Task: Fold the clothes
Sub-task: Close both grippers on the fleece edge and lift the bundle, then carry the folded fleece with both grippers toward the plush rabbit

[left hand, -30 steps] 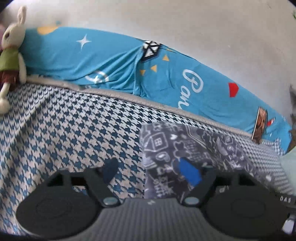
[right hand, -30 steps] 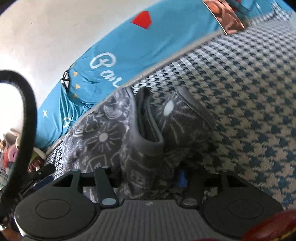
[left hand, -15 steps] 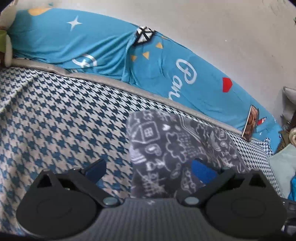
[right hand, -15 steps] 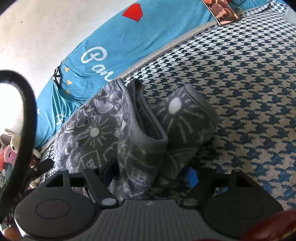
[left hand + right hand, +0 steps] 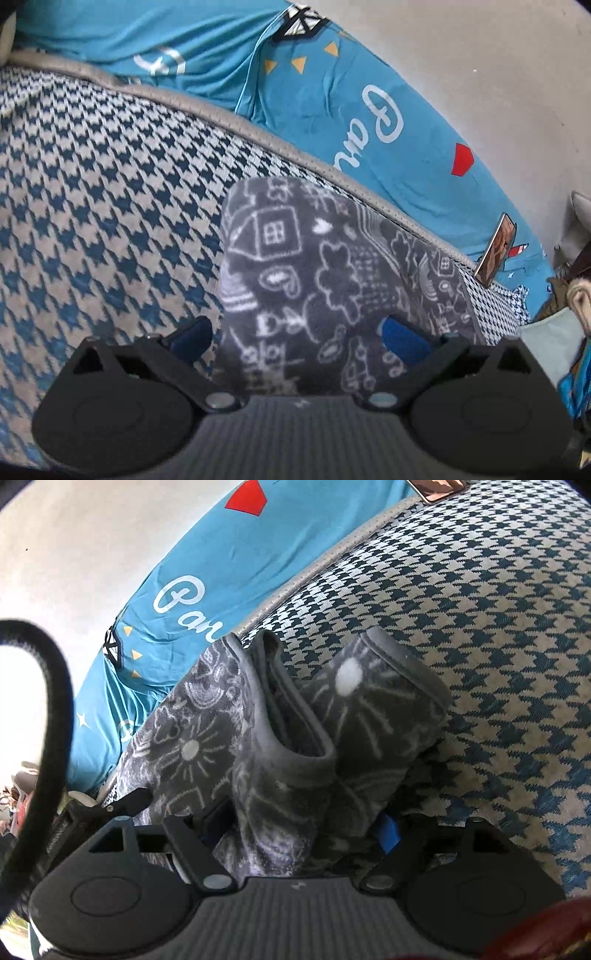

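On the houndstooth bed cover [image 5: 92,206]: grey printed garment [image 5: 295,266] released by left hand-held gripper [image 5: 295,332].

The garment lies at the cover's 12 o'clock edge, just beside the blue sheet [image 5: 332,96]. The left hand-held gripper's fingers, narrower a second ago, now stand spread either side of the cloth without pinching. The right hand-held gripper [image 5: 299,823] stays spread around the bunched cuffed end [image 5: 391,701]. Judgement: one fold is placed; the cuffed end remains to be tucked.
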Tool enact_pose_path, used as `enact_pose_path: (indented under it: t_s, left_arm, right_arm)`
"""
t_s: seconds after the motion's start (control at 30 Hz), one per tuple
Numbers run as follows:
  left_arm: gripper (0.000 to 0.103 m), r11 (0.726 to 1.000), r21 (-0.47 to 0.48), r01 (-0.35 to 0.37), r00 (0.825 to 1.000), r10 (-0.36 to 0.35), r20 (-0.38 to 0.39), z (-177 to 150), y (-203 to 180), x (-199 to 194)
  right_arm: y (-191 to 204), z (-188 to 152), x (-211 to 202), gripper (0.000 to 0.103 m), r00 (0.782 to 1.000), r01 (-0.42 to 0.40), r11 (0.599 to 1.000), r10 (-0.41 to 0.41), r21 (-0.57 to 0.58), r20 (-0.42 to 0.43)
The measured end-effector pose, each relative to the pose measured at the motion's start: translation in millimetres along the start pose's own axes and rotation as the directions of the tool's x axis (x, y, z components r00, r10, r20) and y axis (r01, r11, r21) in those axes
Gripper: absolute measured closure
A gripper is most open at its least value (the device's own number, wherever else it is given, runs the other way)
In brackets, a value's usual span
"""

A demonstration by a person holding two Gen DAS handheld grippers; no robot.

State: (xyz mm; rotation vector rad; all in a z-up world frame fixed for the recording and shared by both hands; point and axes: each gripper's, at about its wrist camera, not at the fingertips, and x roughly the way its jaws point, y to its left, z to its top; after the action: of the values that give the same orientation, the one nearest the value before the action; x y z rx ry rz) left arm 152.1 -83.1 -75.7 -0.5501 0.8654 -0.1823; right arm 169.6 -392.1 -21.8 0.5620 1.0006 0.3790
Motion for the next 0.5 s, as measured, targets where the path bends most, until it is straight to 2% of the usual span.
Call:
enact_pose_path:
  t_s: [0.2,0.23,0.27,0.5]
  left_arm:
    - [0.0,0.999,-0.035,0.033,0.999,-0.034,-0.014,1,2,13]
    - [0.001,0.999,-0.034,0.04,0.999,-0.04,-0.013,0,1,15]
    - [0.006,0.999,-0.026,0.045,0.999,-0.045,-0.011,0,-1,17]
    - [0.03,0.998,0.067,0.014,0.999,-0.018,0.047,-4,-20,10]
  right_arm:
    - [7,0,8,0.021,1.0,0.009,1.0,-0.008,-0.021,0.019]
    - [9,0,10,0.021,1.0,0.011,1.0,-0.011,-0.028,0.023]
    - [11,-1,11,0.023,1.0,0.014,0.999,-0.014,-0.037,0.027]
    - [25,1,13,0.051,0.998,0.026,0.994,-0.019,-0.111,0.062]
